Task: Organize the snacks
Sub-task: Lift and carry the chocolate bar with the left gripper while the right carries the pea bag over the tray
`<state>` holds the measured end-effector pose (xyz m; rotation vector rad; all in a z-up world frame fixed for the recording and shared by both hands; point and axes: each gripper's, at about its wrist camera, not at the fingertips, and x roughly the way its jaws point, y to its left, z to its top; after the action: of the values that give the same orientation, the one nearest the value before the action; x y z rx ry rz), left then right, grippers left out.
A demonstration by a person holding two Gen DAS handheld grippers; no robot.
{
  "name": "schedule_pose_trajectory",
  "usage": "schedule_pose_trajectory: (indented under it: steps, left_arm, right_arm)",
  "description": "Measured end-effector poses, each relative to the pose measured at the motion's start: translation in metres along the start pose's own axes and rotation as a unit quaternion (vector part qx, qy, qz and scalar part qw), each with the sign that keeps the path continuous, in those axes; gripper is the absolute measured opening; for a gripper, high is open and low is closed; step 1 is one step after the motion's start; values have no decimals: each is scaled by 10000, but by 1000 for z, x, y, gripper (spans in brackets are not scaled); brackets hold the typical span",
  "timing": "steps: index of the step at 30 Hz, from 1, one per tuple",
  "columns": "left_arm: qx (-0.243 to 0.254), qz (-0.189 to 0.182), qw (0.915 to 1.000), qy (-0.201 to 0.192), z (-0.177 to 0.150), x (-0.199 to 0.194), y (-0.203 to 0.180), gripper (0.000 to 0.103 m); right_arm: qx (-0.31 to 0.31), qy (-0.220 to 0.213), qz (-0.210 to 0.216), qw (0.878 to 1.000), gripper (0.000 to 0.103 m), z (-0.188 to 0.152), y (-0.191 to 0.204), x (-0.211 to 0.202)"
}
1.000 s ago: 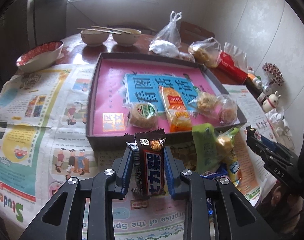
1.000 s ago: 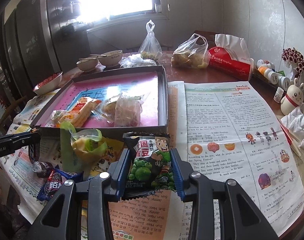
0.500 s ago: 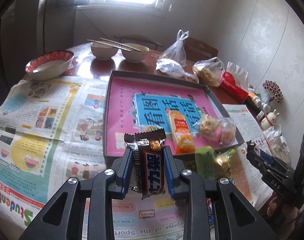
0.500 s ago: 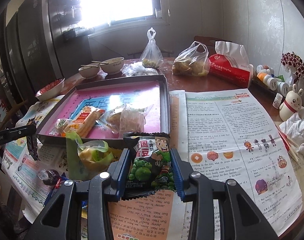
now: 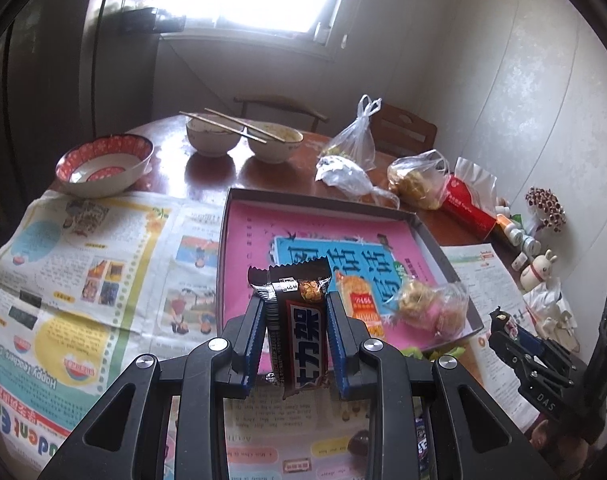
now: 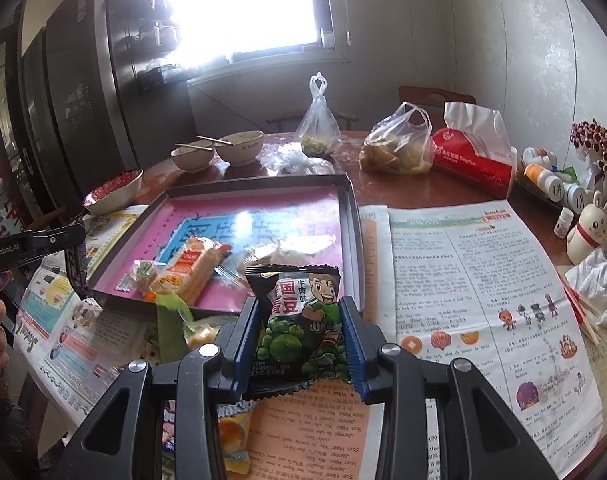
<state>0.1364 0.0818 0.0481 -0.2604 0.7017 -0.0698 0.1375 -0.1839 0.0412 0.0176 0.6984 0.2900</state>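
Between the pads of the left tool, a dark chocolate bar stands upright, pinched by its sides, off the bench. Just ahead of it lies the pink-lined tray, with an orange packet and a clear-bagged pastry at its near right. Right tool pinches a green pea packet, lifted over the newspaper; the tray is ahead-left. Bowls sit farther back on the bench.

Wooden table bears newspapers, tray, bowls, apparently food bags.
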Motion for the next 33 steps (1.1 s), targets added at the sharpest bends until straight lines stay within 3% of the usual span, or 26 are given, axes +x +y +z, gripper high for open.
schedule_pose_trajectory:
  steps: [12, 33]
  left_arm:
    - [1, 38, 10000, -3, 12, 17, 3, 30]
    - [-1, 90, 9997, 210, 6, 47, 13, 30]
  right_arm:
    - [-79, -129, 128, 9998, 40, 18, 17, 7]
    - [-224, -121, 292, 9992, 40, 38, 40, 29]
